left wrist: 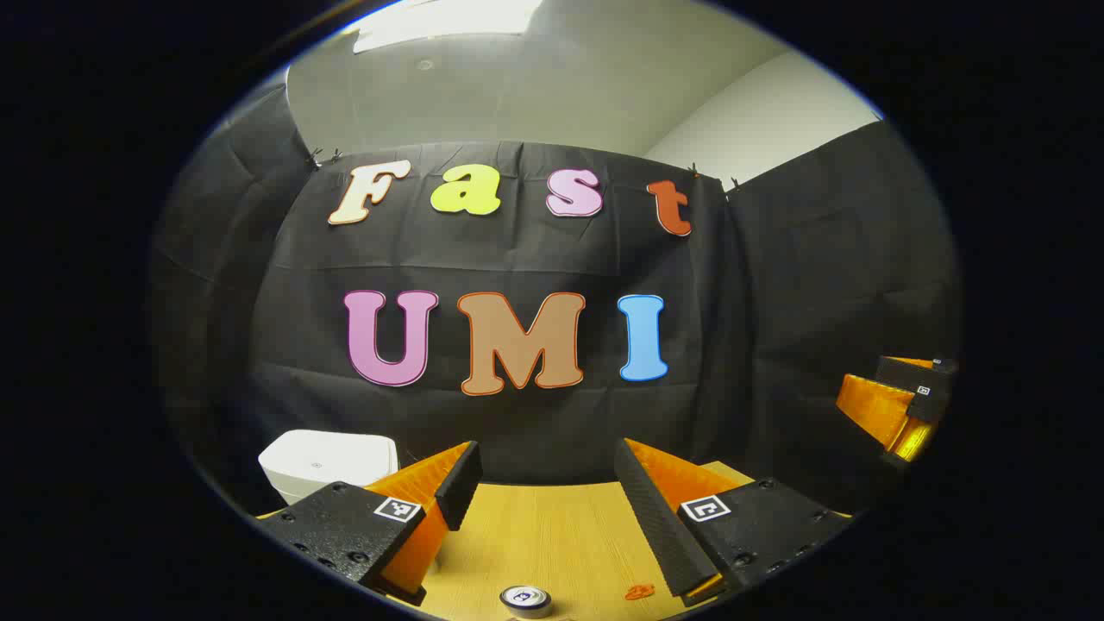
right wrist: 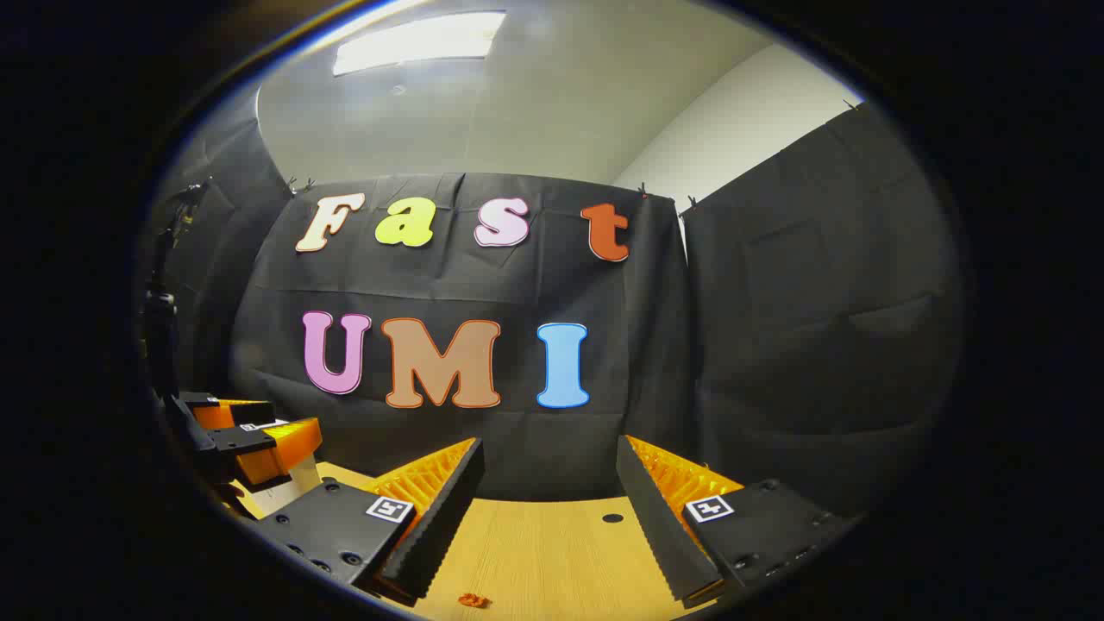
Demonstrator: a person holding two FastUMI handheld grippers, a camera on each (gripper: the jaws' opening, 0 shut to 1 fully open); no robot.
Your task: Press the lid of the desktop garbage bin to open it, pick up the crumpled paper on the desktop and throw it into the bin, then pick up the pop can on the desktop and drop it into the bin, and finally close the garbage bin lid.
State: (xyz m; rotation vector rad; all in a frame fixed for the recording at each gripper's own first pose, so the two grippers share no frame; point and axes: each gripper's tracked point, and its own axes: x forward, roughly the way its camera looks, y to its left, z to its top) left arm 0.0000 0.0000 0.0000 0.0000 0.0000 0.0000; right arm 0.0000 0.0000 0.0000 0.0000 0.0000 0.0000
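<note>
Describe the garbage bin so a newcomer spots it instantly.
Start at the wooden desktop in the left gripper view. Look to its far left edge, against the black cloth wall: the garbage bin sits behind the left tool's left finger. It's the sole white, rounded box, lid closed.

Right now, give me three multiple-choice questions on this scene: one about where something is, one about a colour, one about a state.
1. In the left gripper view, where is the bin?
A. Behind the left finger
B. On the can
C. Between the fingers

2. What colour is the bin?
A. Red
B. White
C. Blue

3. How does the left hand-held gripper stand?
A. Shut on the can
B. Shut on paper
C. Open, holding nothing

Answers: 1 A, the bin sits back left on the table, past that finger. 2 B, its lid and body are white. 3 C, bare table shows between the fingers, and the can stands below them.
</note>
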